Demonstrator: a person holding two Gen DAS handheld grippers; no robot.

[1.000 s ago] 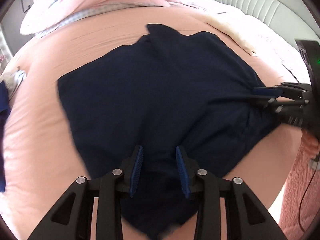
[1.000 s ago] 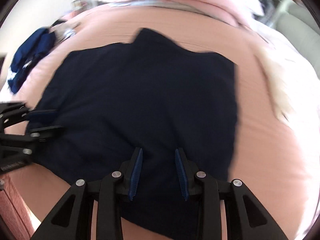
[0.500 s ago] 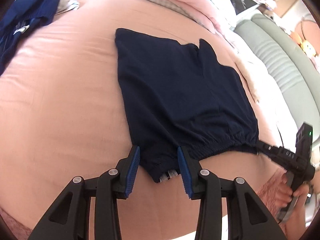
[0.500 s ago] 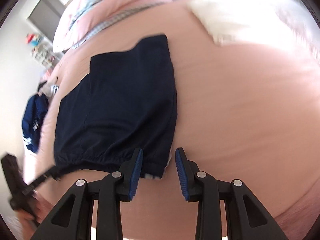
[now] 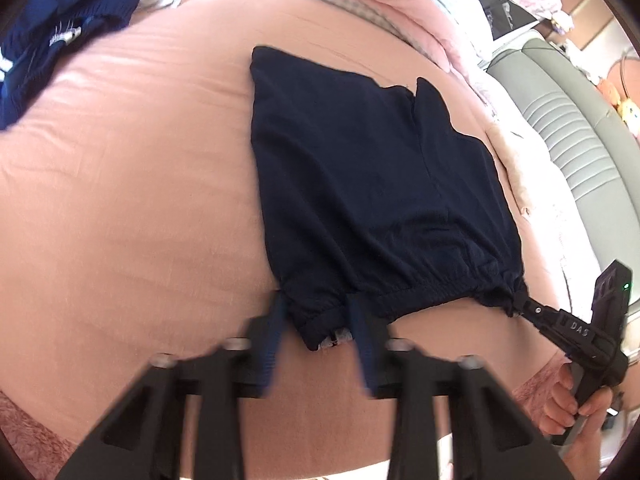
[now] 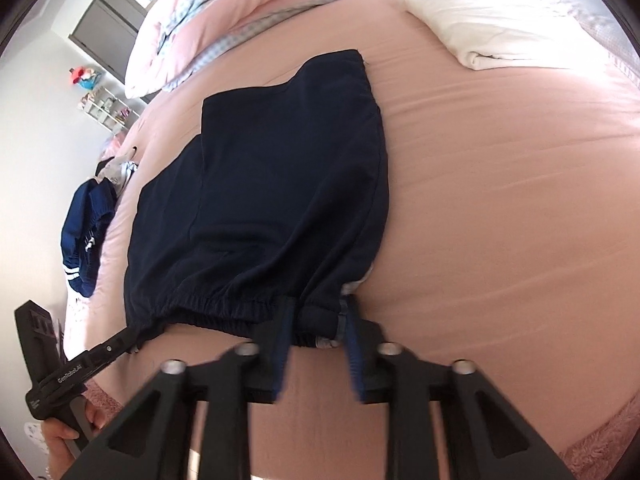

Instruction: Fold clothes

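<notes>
A pair of dark navy shorts (image 5: 360, 168) lies flat on the pink bed sheet (image 5: 128, 184), its elastic waistband toward me. In the left wrist view my left gripper (image 5: 318, 312) is open, its blue pads on either side of the left waistband corner. My right gripper (image 5: 520, 304) shows at the far end of the waistband. In the right wrist view the shorts (image 6: 272, 184) lie ahead and my right gripper (image 6: 318, 316) is open around the right waistband corner. The left gripper (image 6: 130, 334) shows at the other corner.
A pile of blue clothes (image 5: 60, 28) lies at the bed's left side, also in the right wrist view (image 6: 86, 224). Pink pillows and bedding (image 6: 240, 4) and a folded white cloth (image 6: 492, 24) are at the head. A grey-green headboard (image 5: 572, 132) stands right.
Both grippers have pulled back from over the spread shorts to the waistband corners, and the shorts now lie flat and straightened. The jaws have stayed open.
</notes>
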